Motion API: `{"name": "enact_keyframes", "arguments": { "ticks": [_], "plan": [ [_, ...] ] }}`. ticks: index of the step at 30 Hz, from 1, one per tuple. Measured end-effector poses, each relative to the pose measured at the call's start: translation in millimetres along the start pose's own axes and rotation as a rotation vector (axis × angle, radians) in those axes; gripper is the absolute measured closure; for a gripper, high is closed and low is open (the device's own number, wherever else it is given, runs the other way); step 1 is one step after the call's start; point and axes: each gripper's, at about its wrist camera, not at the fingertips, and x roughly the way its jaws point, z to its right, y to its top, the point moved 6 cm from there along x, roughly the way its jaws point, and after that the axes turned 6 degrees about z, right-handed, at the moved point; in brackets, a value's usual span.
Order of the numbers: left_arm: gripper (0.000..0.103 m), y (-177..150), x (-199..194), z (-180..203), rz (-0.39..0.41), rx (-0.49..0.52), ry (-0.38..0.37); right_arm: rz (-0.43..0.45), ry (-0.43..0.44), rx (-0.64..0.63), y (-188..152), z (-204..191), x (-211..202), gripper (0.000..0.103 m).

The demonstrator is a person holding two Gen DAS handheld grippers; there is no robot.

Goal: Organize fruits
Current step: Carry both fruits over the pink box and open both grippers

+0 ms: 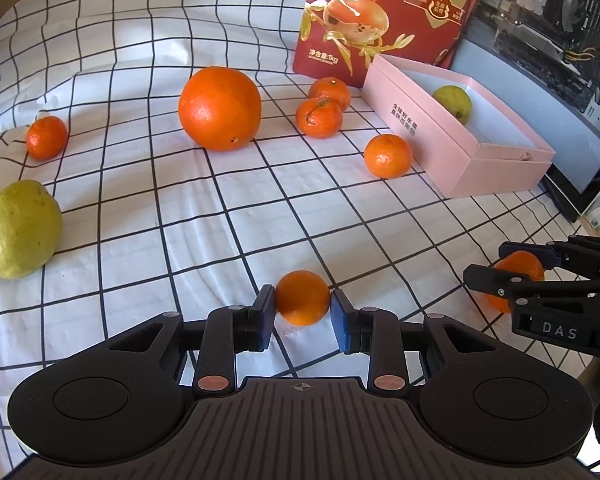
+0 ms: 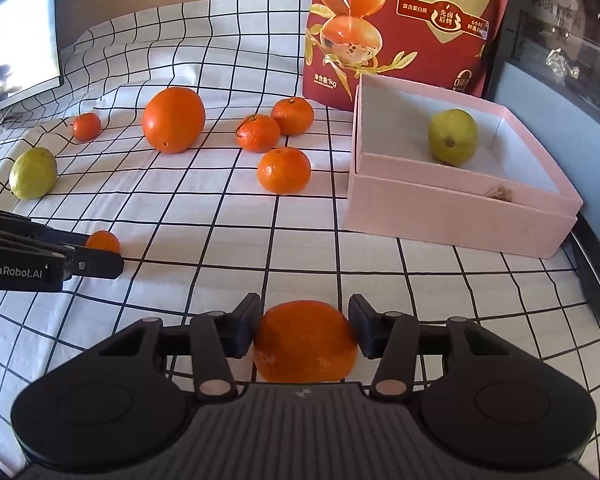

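My left gripper (image 1: 302,305) is shut on a small mandarin (image 1: 302,298) low over the checked cloth (image 1: 180,208). My right gripper (image 2: 303,330) is shut on a larger mandarin (image 2: 305,346); it also shows in the left wrist view (image 1: 518,280). The pink box (image 2: 452,216) stands at the right and holds one green guava (image 2: 452,138). On the cloth lie a big orange (image 2: 174,119), three mandarins (image 2: 284,170) close together near the box, one mandarin (image 2: 86,126) far left and a second guava (image 2: 33,173).
A red snack bag (image 2: 400,24) stands behind the box. A dark computer case (image 2: 560,80) is at the right, and a monitor (image 2: 16,32) at the far left. The left gripper's arm (image 2: 40,260) reaches in from the left.
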Motion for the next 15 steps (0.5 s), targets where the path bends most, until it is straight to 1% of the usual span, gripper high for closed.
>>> {"name": "enact_keyframes", "arguments": {
  "ticks": [8,10,15],
  "plan": [
    [0.069,-1,1,4,0.007,0.037,0.027,-0.001,-0.004,0.017,-1,7,-11,0.055],
    [0.069,-1,0,4,0.011,0.029,0.034,-0.003,-0.011,0.021,-2,11,-13,0.055],
    [0.07,-3,-1,8,0.014,0.011,0.002,-0.006,-0.034,0.033,-7,24,-22,0.055]
  ]
}}
